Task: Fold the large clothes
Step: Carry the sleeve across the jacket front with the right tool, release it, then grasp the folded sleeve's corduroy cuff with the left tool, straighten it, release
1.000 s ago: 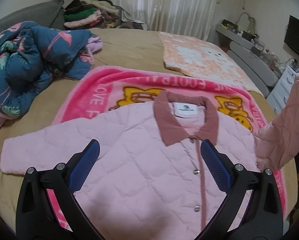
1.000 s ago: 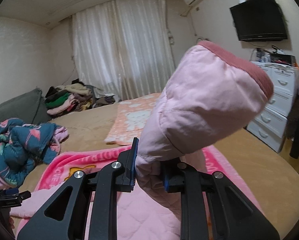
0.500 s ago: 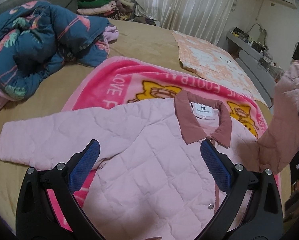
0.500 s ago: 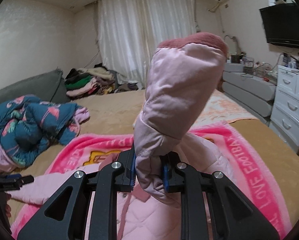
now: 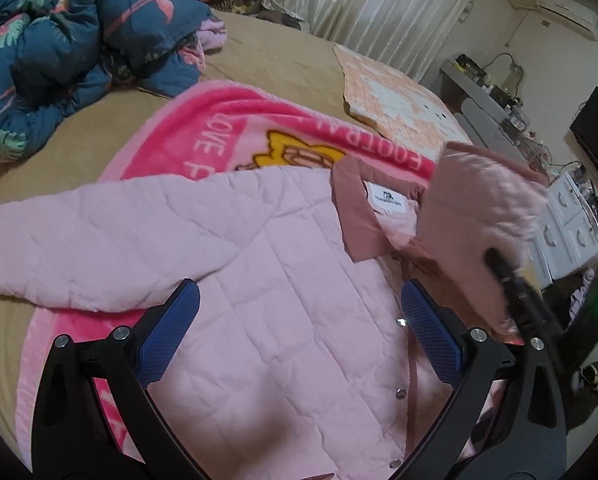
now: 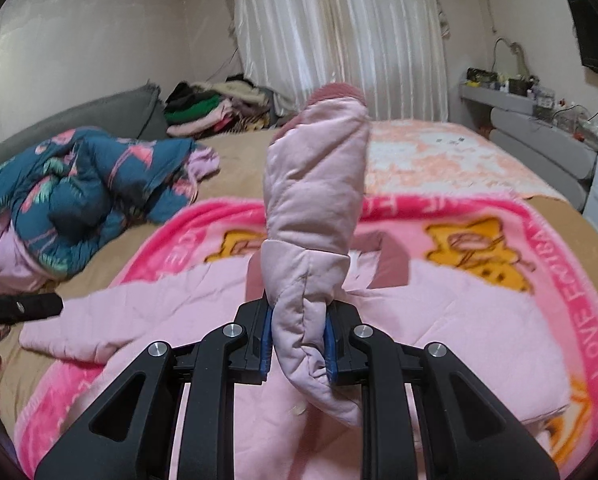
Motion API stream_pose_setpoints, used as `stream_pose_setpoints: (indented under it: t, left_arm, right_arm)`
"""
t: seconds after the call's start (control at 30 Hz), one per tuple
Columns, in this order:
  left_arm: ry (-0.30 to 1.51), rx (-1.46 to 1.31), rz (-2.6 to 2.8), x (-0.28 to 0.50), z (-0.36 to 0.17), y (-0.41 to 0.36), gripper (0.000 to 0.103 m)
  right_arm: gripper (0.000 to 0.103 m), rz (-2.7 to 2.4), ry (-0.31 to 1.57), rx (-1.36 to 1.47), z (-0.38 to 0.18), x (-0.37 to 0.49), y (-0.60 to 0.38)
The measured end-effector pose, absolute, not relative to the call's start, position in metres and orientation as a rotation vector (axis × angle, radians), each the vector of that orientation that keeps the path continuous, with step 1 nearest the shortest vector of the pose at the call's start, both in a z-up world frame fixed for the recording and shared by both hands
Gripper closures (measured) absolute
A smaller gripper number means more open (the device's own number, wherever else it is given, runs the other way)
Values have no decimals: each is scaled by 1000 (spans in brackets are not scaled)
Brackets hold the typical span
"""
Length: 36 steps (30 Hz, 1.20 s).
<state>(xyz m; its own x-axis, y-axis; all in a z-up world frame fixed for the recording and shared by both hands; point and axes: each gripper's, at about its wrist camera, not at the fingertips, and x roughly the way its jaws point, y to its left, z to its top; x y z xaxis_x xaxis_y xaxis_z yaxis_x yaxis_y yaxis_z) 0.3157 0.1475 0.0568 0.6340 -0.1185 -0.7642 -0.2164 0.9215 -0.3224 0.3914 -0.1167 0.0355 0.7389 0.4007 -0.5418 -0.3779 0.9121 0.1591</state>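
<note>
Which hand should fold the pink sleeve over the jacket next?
Probably the right: its gripper is shut on the lifted sleeve above the jacket. The left gripper hangs open, empty.

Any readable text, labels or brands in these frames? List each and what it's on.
"LOVE FOOTBA": pink blanket, right border; the rest is cut off.
"LOVE F", "FOOTBAL": the same blanket seen from the left wrist, upside down, partly covered by the pink jacket.
Collar label: print too small to read.

One pink quilted jacket (image 5: 283, 280), one pink blanket (image 5: 227, 136), one blue quilt (image 5: 71, 52), two hand-held grippers.
</note>
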Motion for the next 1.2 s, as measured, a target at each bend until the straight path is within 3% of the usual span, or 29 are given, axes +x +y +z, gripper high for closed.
stream_pose_setpoints:
  t: [0.43,0.5,0.63,0.83,1.2]
  left_arm:
    - [891,-517,-21,310,32,134,9]
    - [899,-542,-36,308,25,129,9]
    - [942,-561,-55,310,12,118,9]
    - [993,-559,-74,313,-3,110,9]
    - [1123,-818,-92,327,-68,102,9]
  right_arm:
    - [72,536,789,-20,-37,375,-72]
    - [66,551,817,-44,-44,371,-67]
    - [42,588,887,-44,-53,362,-62]
    - [23,645,888,9,-40,342,-88]
    - [21,421,824,46,-18,330,-203]
